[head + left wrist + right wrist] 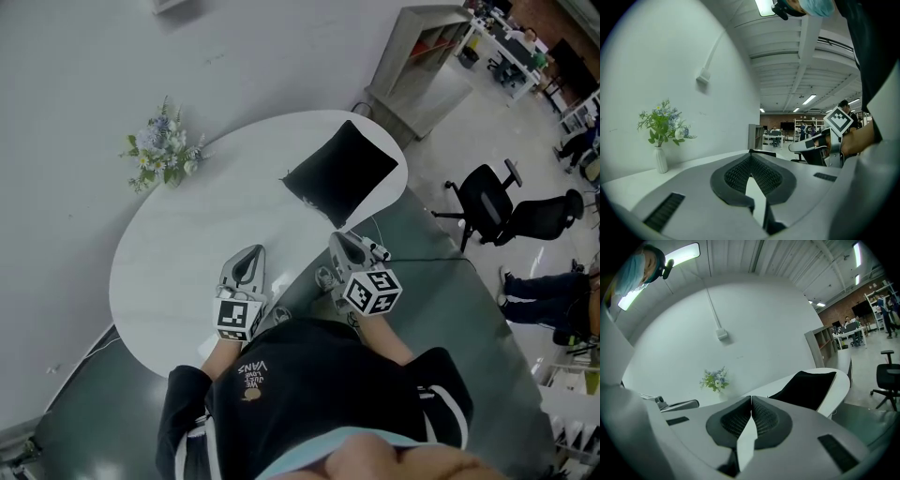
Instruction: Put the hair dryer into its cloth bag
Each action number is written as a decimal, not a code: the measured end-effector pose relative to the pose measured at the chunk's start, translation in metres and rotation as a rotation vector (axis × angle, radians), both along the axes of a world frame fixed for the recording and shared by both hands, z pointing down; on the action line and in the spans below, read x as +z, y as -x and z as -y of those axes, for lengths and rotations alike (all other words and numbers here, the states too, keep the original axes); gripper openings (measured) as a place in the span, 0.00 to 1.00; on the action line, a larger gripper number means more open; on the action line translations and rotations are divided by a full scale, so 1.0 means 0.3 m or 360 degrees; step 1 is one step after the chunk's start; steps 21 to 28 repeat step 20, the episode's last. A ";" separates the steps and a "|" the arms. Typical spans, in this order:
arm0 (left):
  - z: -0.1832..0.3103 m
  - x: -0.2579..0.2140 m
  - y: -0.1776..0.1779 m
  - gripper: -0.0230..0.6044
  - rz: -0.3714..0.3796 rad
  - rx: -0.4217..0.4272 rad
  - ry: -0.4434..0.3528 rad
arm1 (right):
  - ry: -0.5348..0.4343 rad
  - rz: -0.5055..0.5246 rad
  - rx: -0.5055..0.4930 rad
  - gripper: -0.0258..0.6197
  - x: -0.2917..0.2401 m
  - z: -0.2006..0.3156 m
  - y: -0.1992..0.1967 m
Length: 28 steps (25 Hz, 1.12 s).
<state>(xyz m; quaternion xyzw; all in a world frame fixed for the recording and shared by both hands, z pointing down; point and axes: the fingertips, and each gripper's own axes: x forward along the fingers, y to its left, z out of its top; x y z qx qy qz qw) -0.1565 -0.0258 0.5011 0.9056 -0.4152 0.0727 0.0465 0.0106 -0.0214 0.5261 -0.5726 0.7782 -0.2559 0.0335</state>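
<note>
2 hand-held grippers [251, 251] [339, 238] (closed); cloth bag [342, 173], flowers [164, 150] ahead.

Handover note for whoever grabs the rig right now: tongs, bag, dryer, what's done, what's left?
Left tongs: shut, empty, over the near edge of the white table.
Right tongs: shut, empty, beside the left pair, on the bag's side.
Black cloth bag: lies at the table's far right end; neither pair touches it.
Hair dryer: in no view; can't tell whether it is already in the bag.
Done: nothing that can be confirmed.
Left: check the bag; if empty, find the dryer and bag it.
</note>
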 end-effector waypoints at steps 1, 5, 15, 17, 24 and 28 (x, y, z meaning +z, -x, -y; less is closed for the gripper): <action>-0.004 0.000 0.005 0.07 -0.0002 -0.0005 0.0001 | 0.0001 0.0001 -0.0002 0.11 0.001 -0.002 0.005; -0.013 0.004 0.022 0.07 -0.0006 -0.0027 0.0005 | 0.0003 0.0030 -0.0006 0.11 0.005 -0.005 0.017; -0.024 0.008 0.025 0.07 -0.0021 -0.0040 0.0007 | 0.0005 0.0037 -0.0001 0.11 0.009 -0.013 0.018; -0.031 0.005 0.023 0.07 -0.0026 -0.0043 0.0007 | 0.0006 0.0038 -0.0002 0.11 0.006 -0.018 0.017; -0.036 0.001 0.023 0.07 -0.0032 -0.0047 0.0010 | 0.0006 0.0039 -0.0001 0.11 0.002 -0.022 0.016; -0.036 0.001 0.023 0.07 -0.0032 -0.0047 0.0010 | 0.0006 0.0039 -0.0001 0.11 0.002 -0.022 0.016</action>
